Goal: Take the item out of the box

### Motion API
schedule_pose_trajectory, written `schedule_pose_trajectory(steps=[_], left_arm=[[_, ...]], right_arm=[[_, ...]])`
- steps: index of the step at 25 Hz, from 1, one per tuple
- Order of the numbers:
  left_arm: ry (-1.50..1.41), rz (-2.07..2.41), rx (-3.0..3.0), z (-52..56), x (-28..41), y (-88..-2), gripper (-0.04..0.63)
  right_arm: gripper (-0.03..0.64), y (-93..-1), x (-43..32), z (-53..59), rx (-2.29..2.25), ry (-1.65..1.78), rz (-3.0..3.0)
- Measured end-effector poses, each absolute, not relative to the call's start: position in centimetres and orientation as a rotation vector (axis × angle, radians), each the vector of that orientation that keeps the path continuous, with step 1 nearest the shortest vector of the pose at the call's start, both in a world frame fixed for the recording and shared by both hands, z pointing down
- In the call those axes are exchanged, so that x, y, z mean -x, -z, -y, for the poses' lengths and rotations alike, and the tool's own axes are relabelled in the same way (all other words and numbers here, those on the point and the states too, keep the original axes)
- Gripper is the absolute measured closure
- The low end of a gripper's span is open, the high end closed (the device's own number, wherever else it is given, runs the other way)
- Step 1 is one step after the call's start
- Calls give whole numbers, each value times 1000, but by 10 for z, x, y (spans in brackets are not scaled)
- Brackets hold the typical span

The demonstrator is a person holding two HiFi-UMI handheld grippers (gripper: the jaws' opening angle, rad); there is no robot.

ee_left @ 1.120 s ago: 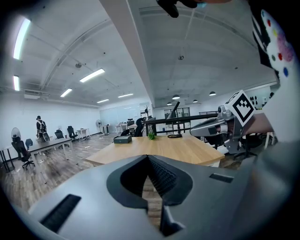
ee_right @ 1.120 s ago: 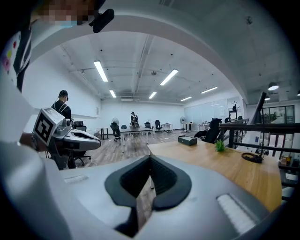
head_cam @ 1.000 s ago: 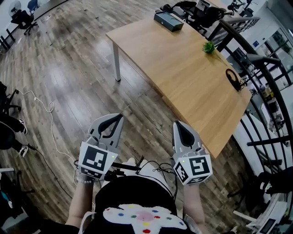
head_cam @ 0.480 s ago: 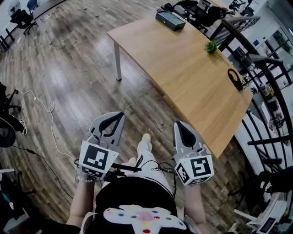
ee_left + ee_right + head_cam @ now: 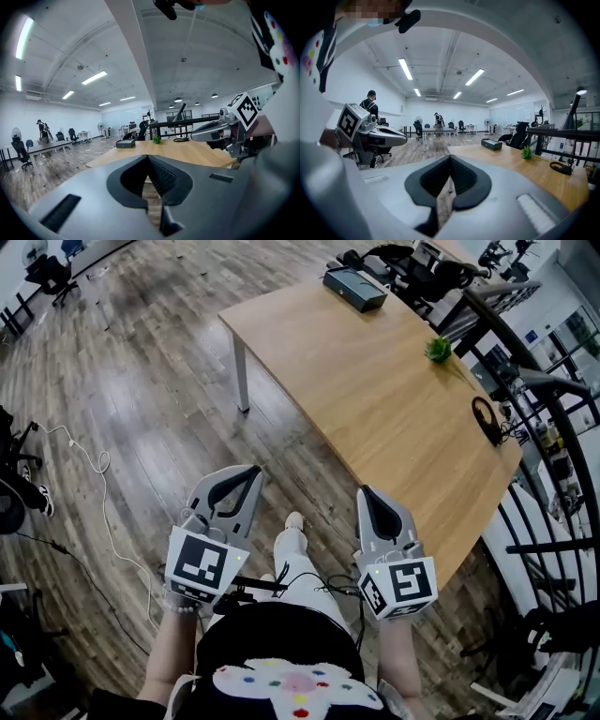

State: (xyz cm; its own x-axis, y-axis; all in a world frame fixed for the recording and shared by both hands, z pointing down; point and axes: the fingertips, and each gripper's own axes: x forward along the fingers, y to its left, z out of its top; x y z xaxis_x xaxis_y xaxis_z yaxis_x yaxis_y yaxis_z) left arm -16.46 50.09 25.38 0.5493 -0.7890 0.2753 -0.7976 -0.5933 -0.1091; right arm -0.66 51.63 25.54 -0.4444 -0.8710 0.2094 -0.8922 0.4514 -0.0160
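Step in hand, as judged: the approach, with no work on the box begun. The left gripper [image 5: 247, 476] and the right gripper [image 5: 365, 493] are held side by side in front of the person's body, over the wooden floor [image 5: 141, 381] and short of the table [image 5: 375, 409]. Each has its jaws closed together with nothing between them. The box [image 5: 354, 289], dark and flat, lies at the far end of the table, well apart from both grippers. Its lid appears shut, and the item inside shows in no view. The next move calls for getting within reach of that far end, parting the jaws and opening the box before anything can be lifted. The head view alone shows the full tabletop, including a small plant [image 5: 438, 350] and a dark loop [image 5: 486, 418] toward the railing side. The gripper views alone show the box side-on, and people [image 5: 370, 107] at distant desks.
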Motion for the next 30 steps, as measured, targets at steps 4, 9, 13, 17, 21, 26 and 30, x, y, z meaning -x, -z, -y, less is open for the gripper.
schedule_pose_trajectory(steps=[4, 9, 13, 17, 21, 26, 30], left_arm=[[-475, 1423, -2723, -471, 155, -257, 591], [-494, 1452, -2702, -429, 144, -254, 591], [-543, 1451, -2719, -398, 127, -250, 591], [-547, 1465, -2720, -367, 116, -242, 591], [-522, 1475, -2715, -336, 103, -237, 591], [-522, 1501, -2717, -302, 94, -235, 591], [-526, 1508, -2716, -279, 85, -236, 591]], right_arm=[[607, -254, -1, -480, -1522, -172, 2546], [607, -248, -16, -434, -1502, -170, 2563], [607, -247, -33, -400, -1487, -178, 2576], [607, -239, -43, -363, -1466, -144, 2598], [607, -234, -59, -328, -1472, -132, 2605], [607, -232, -70, -292, -1464, -107, 2609], [607, -234, -78, -267, -1453, -99, 2614]])
